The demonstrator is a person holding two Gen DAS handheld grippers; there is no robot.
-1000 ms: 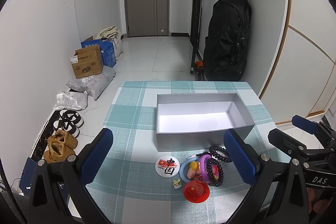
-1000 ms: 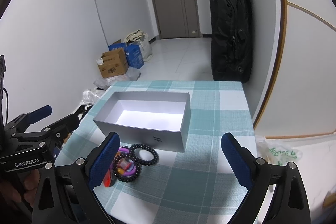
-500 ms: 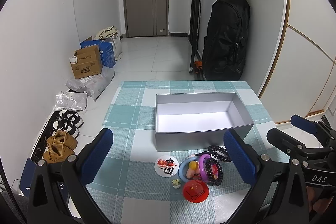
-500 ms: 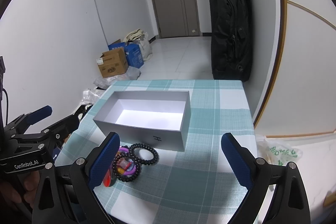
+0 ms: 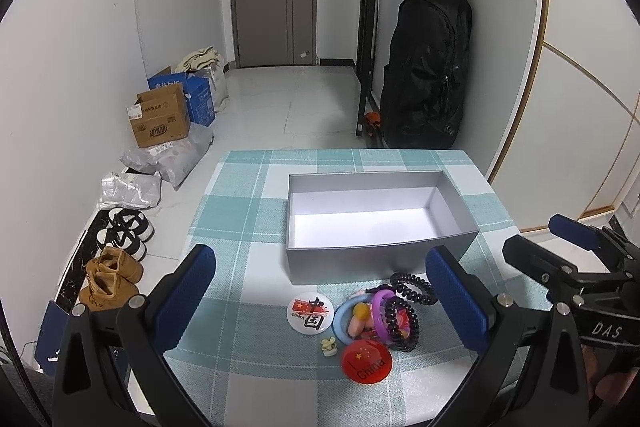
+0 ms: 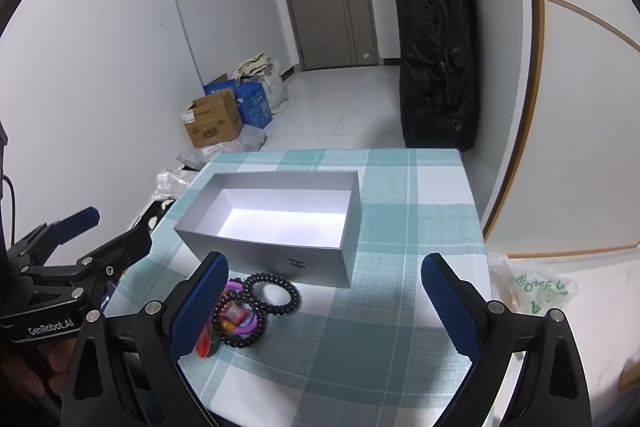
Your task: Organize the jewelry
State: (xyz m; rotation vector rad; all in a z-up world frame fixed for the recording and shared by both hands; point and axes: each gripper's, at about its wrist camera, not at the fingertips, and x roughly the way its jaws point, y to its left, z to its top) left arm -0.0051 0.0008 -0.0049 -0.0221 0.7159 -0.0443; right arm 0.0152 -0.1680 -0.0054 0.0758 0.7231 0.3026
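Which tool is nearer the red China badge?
Left. The left tool frames the red China badge between its fingers; the right tool sits further right, the badge behind its left finger.

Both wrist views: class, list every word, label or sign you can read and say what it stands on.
"China": red round badge.
"CHINA", beside a large Chinese character: white round badge.
"DAS": right gripper's body, seen in the left wrist view.
"GenRobot.AI": left gripper's body, seen in the right wrist view.
"H"-like mark: grey box front wall.
Brown carton, blue carton, green-printed plastic bag: print too blurred to read.

left tongs [image 5: 320,295] agape, right tongs [image 6: 324,301] agape
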